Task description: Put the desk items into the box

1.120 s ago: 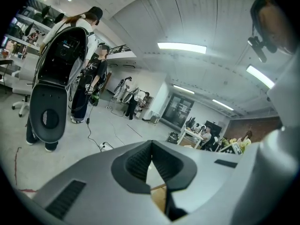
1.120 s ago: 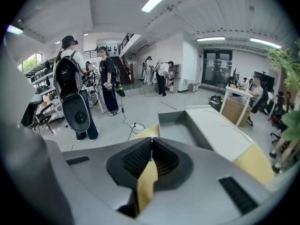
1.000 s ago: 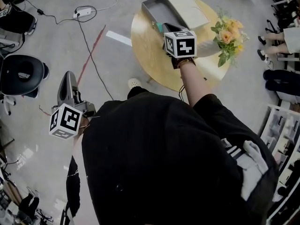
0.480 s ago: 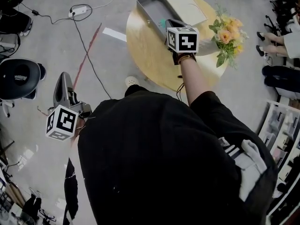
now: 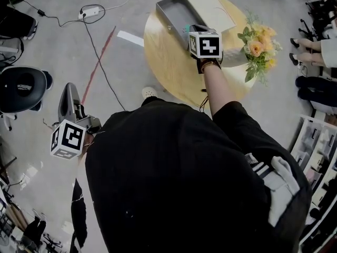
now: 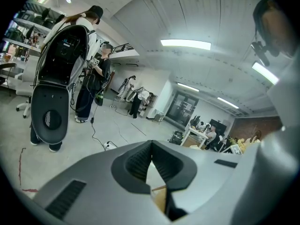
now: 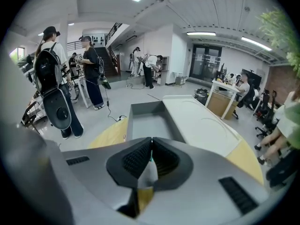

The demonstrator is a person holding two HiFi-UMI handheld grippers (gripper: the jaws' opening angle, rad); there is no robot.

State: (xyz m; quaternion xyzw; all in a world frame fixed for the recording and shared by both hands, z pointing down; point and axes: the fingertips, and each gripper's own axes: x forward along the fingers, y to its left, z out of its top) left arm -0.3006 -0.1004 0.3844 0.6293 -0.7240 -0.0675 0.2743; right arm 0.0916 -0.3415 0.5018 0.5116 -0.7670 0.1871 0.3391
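Note:
A grey box stands open on the round wooden table, its pale lid lying beside it. My right gripper hovers over the table at the box's near side, shut on a small white and teal item. In the right gripper view the box's bare floor and the lid lie just beyond the right gripper. My left gripper hangs low at the left over the floor, shut with nothing in it; its pads meet in the left gripper view.
A bunch of orange and yellow flowers stands at the table's right edge. A black chair sits at the far left. A power strip with cables lies on the floor. People sit at the right edge.
The right gripper has edged slightly up and to the right, closer to the box, still holding the item. The left gripper has barely moved.

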